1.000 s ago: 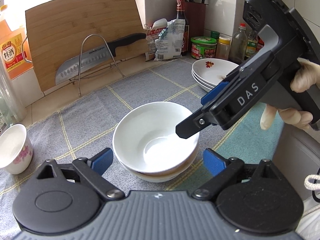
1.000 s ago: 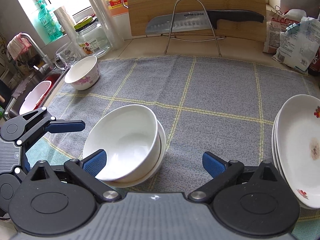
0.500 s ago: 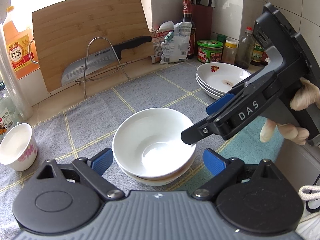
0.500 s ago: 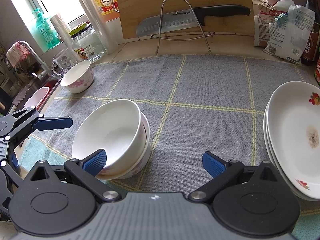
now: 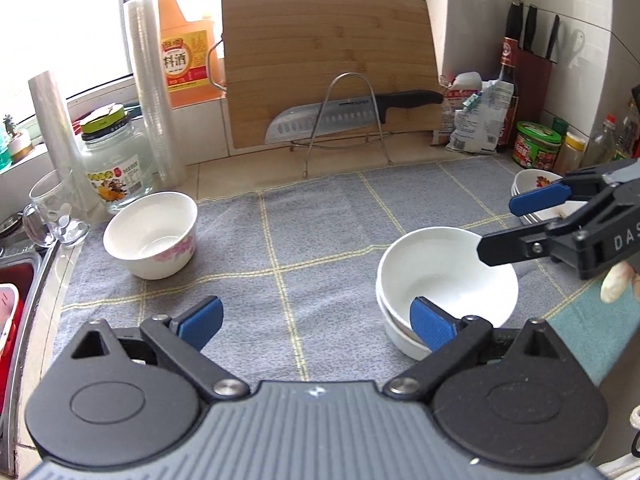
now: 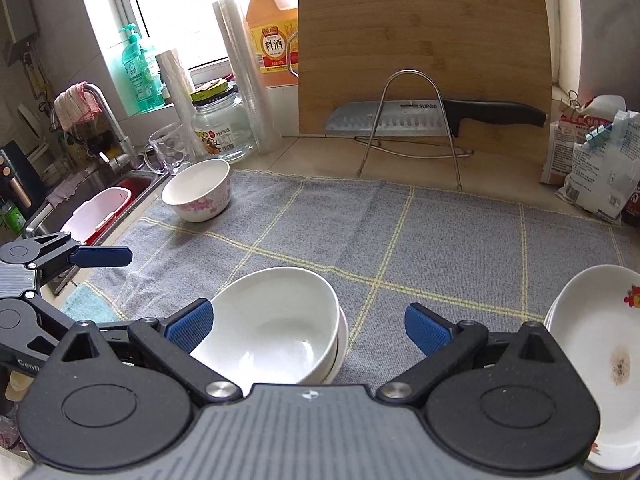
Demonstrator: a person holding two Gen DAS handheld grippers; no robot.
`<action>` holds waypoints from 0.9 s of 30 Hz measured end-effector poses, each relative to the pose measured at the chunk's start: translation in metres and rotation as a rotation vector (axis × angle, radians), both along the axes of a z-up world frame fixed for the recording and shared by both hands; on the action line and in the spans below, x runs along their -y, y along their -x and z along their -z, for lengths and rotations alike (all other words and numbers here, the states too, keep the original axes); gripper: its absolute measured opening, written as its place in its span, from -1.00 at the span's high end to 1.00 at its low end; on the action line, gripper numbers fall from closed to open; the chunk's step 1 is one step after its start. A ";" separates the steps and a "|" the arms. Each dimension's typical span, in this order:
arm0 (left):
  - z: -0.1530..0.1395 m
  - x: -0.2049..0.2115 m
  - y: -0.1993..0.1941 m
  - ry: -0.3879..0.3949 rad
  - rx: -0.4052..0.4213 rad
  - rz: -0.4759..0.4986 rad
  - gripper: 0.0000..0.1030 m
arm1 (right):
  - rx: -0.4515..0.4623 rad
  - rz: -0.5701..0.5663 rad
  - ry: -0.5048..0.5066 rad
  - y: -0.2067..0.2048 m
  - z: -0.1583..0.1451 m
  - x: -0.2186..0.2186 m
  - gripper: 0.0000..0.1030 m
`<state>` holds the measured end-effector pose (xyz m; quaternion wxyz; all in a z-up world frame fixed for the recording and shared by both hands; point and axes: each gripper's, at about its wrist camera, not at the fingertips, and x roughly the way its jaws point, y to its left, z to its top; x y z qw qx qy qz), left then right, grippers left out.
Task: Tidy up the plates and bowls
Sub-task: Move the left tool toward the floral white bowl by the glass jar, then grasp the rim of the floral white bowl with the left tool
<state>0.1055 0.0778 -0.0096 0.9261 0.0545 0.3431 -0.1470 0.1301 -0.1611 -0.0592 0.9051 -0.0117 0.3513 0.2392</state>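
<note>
Two nested white bowls point(image 5: 446, 280) sit on the grey checked cloth point(image 5: 312, 236); they also show in the right wrist view point(image 6: 276, 328). A pink-flowered bowl point(image 5: 152, 234) stands alone at the cloth's left; it shows in the right wrist view too point(image 6: 198, 190). A stack of white plates point(image 6: 600, 360) lies at the right. My left gripper point(image 5: 316, 318) is open and empty, left of the nested bowls. My right gripper point(image 6: 306, 326) is open and empty just above the nested bowls, and appears in the left wrist view point(image 5: 516, 224).
A cutting board point(image 5: 328, 64) and a knife on a wire stand point(image 5: 352, 114) stand at the back. A glass jar point(image 5: 114, 168), a mug point(image 5: 52, 214) and a sink point(image 6: 100, 200) are at the left. Jars and bags point(image 5: 536, 144) crowd the back right.
My left gripper has swung left, so the nested bowls now sit at its right and the flowered bowl has come into view. My right gripper has pulled back and up from the bowls.
</note>
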 end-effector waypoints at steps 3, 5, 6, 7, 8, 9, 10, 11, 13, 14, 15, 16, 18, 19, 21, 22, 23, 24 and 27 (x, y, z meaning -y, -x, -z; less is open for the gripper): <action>0.001 -0.027 -0.011 0.026 0.000 -0.031 -0.93 | 0.029 -0.003 0.042 0.002 -0.004 -0.019 -1.00; 0.003 -0.046 -0.018 0.032 -0.007 -0.036 -0.93 | 0.037 0.004 0.061 0.002 -0.006 -0.034 -1.00; 0.005 -0.053 -0.021 0.029 -0.012 -0.033 -0.93 | 0.039 0.006 0.065 0.002 -0.007 -0.042 -1.00; 0.007 -0.062 -0.024 0.022 -0.014 -0.030 -0.93 | 0.041 0.009 0.070 0.001 -0.007 -0.051 -1.00; 0.008 -0.071 -0.027 0.016 -0.013 -0.024 -0.93 | 0.043 0.020 0.079 0.000 -0.008 -0.061 -1.00; 0.009 -0.082 -0.031 0.009 -0.010 -0.014 -0.93 | 0.045 0.029 0.086 -0.002 -0.009 -0.072 -1.00; 0.010 -0.091 -0.034 0.003 -0.009 -0.013 -0.93 | 0.047 0.033 0.091 -0.003 -0.010 -0.082 -1.00; 0.010 -0.100 -0.038 -0.004 -0.009 -0.011 -0.93 | 0.053 0.034 0.097 -0.003 -0.011 -0.094 -1.00; 0.014 -0.117 -0.045 -0.013 -0.006 -0.006 -0.93 | 0.063 0.035 0.110 -0.006 -0.012 -0.116 -1.00; 0.015 -0.126 -0.049 -0.020 0.001 -0.003 -0.93 | 0.064 0.037 0.120 -0.008 -0.011 -0.128 -1.00; 0.016 -0.135 -0.054 -0.027 0.009 0.001 -0.93 | 0.065 0.041 0.126 -0.011 -0.010 -0.138 -1.00; 0.017 -0.143 -0.059 -0.034 0.018 0.001 -0.93 | 0.068 0.043 0.130 -0.013 -0.009 -0.149 -1.00; 0.016 -0.157 -0.069 -0.038 0.021 -0.003 -0.93 | 0.067 0.031 0.130 -0.019 -0.007 -0.173 -1.00; 0.016 -0.165 -0.075 -0.036 0.021 -0.011 -0.94 | 0.068 0.027 0.130 -0.021 -0.006 -0.180 -1.00; 0.015 -0.177 -0.087 -0.027 0.014 -0.025 -0.94 | 0.071 0.016 0.141 -0.027 -0.004 -0.200 -1.00; 0.015 -0.182 -0.093 -0.020 0.009 -0.032 -0.94 | 0.074 0.009 0.147 -0.030 -0.004 -0.209 -1.00; 0.014 -0.185 -0.098 -0.013 0.004 -0.039 -0.94 | 0.075 -0.001 0.156 -0.033 -0.002 -0.218 -1.00; 0.014 -0.188 -0.104 -0.005 -0.002 -0.047 -0.94 | 0.077 -0.010 0.160 -0.036 -0.001 -0.225 -1.00; 0.014 -0.195 -0.121 0.014 -0.025 -0.055 -0.94 | 0.070 -0.031 0.178 -0.047 0.003 -0.241 -1.00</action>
